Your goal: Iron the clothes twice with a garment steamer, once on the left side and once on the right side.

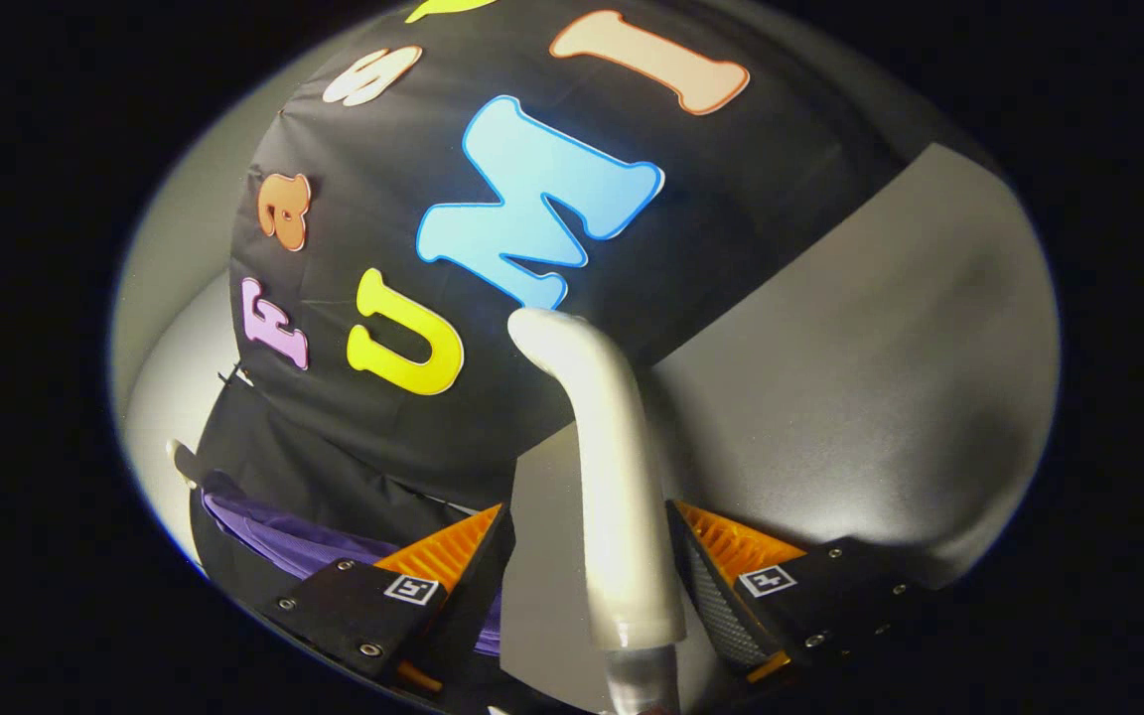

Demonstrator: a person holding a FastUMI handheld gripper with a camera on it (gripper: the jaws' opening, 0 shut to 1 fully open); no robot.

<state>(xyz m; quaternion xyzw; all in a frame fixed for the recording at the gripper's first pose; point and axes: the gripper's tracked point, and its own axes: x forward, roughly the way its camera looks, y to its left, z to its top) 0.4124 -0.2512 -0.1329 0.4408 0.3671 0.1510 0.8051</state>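
Observation:
The garment steamer [612, 467] is a pale silver-white wand with a bent head, standing up between my fingers. My gripper [587, 546] is shut on the steamer's handle, with a finger pressing on each side. The steamer's head points up and to the left, beyond the fingertips. A purple garment [274, 531] hangs low, to the left of my left finger, partly hidden by it. The steamer is apart from the garment, off to its right.
The booth's black cloth wall [493, 397] hangs behind the steamer and the garment. A plain grey wall [860, 377] runs to the right of the steamer. A pale hanger tip [182, 465] pokes out above the garment.

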